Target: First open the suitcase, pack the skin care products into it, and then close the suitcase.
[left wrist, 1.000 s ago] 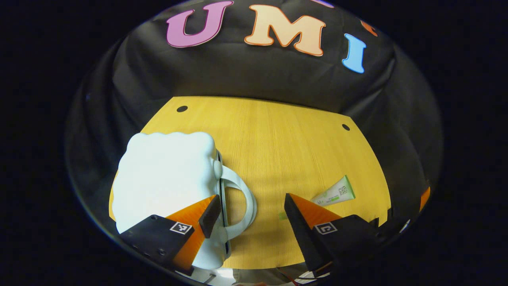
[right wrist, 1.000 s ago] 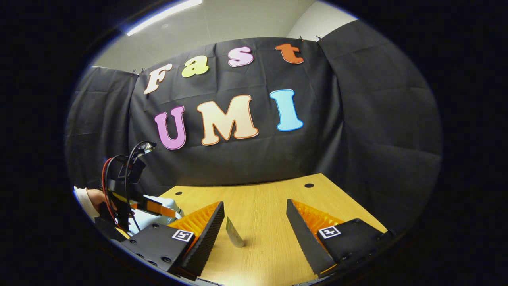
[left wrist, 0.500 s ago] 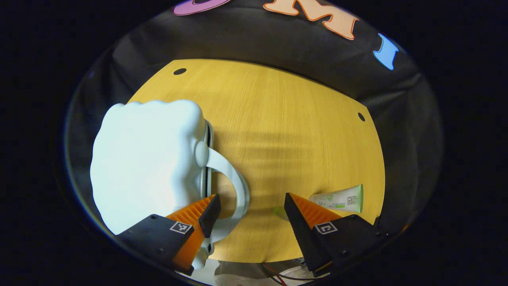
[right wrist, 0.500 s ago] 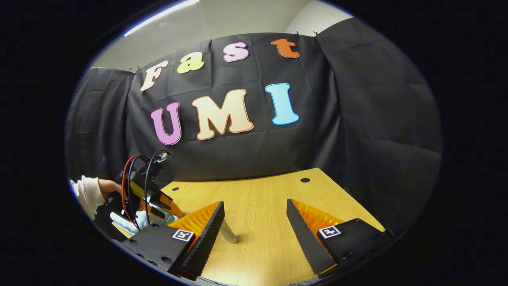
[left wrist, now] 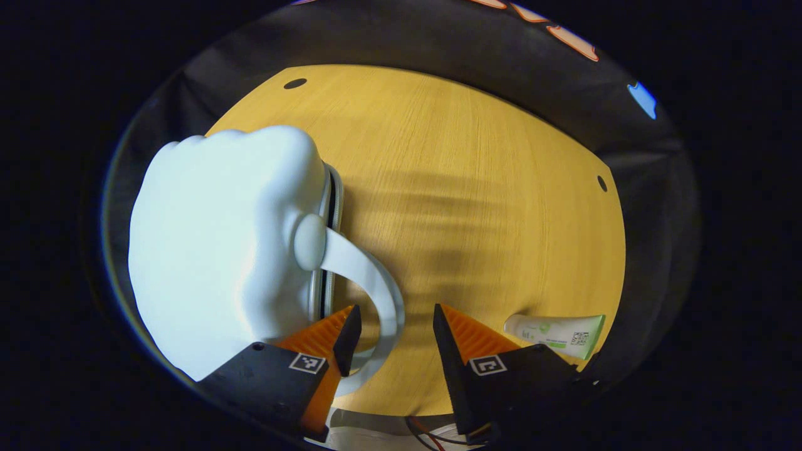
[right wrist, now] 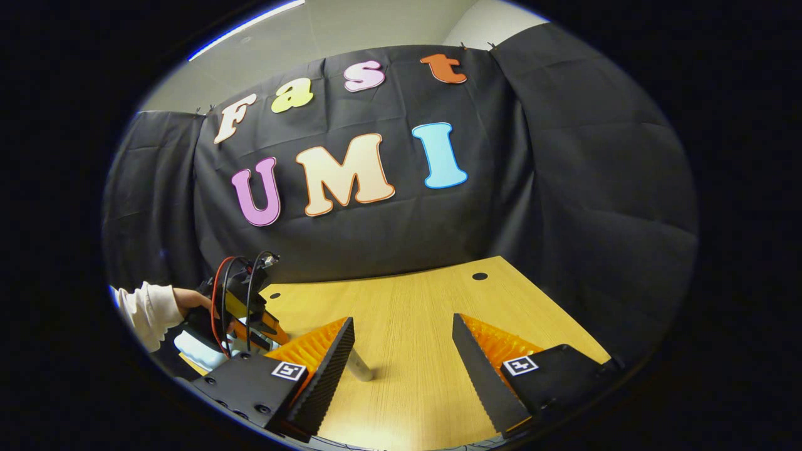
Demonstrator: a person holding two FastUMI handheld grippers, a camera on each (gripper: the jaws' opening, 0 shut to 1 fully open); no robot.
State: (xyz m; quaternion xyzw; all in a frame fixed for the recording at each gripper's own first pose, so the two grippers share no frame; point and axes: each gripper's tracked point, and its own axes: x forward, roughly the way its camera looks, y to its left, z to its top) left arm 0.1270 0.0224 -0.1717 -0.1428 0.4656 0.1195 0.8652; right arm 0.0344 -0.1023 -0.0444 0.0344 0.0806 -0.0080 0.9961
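A pale blue suitcase (left wrist: 219, 244) lies shut on the wooden table (left wrist: 476, 188), its zip seam and curved handle (left wrist: 369, 275) facing right. My left gripper (left wrist: 391, 329) is open, and the lower arc of the handle lies between its fingers without being pinched. A white and green skin care tube (left wrist: 554, 327) lies flat to the right of that gripper. In the right gripper view my right gripper (right wrist: 404, 338) is open above the table with nothing in it. The tube (right wrist: 360, 366) shows partly behind its left finger. The left gripper (right wrist: 247, 310) hovers over the suitcase (right wrist: 197, 347).
A hand in a cream sleeve (right wrist: 147, 307) holds the left gripper, with red and black cables looping above it. Small dark holes (left wrist: 294, 83) mark the table's far corners. Black cloth walls the table at the back and sides.
The left gripper has tipped down and come nearer the suitcase handle, and its fingers have narrowed somewhat around the handle. The right gripper has barely shifted.
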